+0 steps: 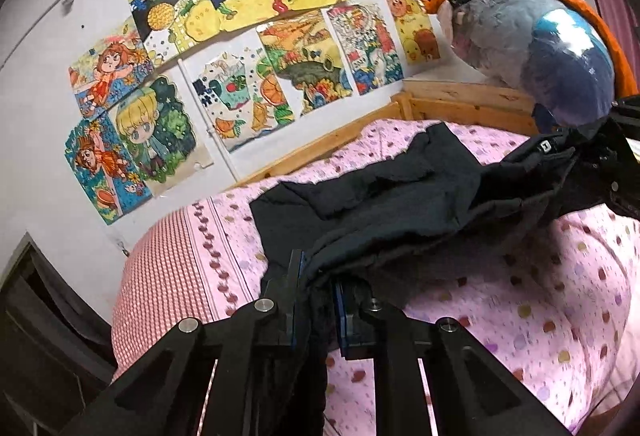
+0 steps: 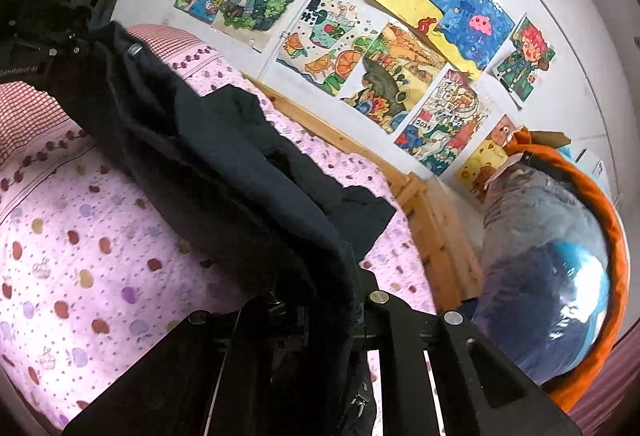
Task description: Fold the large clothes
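Left gripper clamped on a fold of the dark garment; right gripper likewise pinched on another part of the same garment. Cloth stretched between the two, lifted off the pink dotted bedspread at the held edges, its far part draped on the bed towards the wooden rail along the wall. Checked pillow at one end of the bed. Drawings on the wall; a bagged plush toy beyond the other end.

You face a white wall covered in colourful drawings. A wooden bed frame holds pink dotted bedding. At left, perhaps a dark doorway.
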A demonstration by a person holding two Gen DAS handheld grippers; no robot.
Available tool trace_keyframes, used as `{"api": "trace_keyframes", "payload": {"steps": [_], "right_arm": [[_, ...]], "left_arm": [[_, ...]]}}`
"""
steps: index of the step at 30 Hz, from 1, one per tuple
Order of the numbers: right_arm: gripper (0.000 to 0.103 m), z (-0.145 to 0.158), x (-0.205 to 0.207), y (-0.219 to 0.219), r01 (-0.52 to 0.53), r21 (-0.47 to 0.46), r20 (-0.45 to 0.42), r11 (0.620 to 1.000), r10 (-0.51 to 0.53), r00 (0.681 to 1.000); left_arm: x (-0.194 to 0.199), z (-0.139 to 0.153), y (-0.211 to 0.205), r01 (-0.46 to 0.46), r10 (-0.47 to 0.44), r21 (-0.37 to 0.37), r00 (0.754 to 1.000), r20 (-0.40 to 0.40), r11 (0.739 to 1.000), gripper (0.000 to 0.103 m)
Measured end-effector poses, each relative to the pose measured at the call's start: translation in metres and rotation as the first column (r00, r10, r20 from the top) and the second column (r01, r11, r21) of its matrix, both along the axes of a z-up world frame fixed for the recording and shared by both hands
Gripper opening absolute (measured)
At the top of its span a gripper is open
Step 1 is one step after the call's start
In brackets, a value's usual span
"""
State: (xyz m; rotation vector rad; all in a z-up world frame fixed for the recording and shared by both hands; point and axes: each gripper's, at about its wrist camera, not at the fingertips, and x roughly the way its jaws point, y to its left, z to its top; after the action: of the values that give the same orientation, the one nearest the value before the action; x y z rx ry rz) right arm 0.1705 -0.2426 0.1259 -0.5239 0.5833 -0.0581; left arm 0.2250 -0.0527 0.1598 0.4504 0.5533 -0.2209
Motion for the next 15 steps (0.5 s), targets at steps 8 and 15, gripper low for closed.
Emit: {"api": "trace_keyframes", "payload": {"steps": [8,15], "right_arm": [[0.01,0.023,0.064,0.004,0.076,-0.007,0.047,0.997,-0.076,0.996],[0.01,0.027,0.167,-0.001,0.137,-0.044,0.017,0.99,-0.136,0.991]], "left_arm": [[0.055,0.012,-0.01,-0.035,0.034,0.003,0.998,0.054,0.999,0.012],[0.129,0.016,-0.03,-0.034,0.03,0.028,0.992,0.121,0.999,0.012]]}}
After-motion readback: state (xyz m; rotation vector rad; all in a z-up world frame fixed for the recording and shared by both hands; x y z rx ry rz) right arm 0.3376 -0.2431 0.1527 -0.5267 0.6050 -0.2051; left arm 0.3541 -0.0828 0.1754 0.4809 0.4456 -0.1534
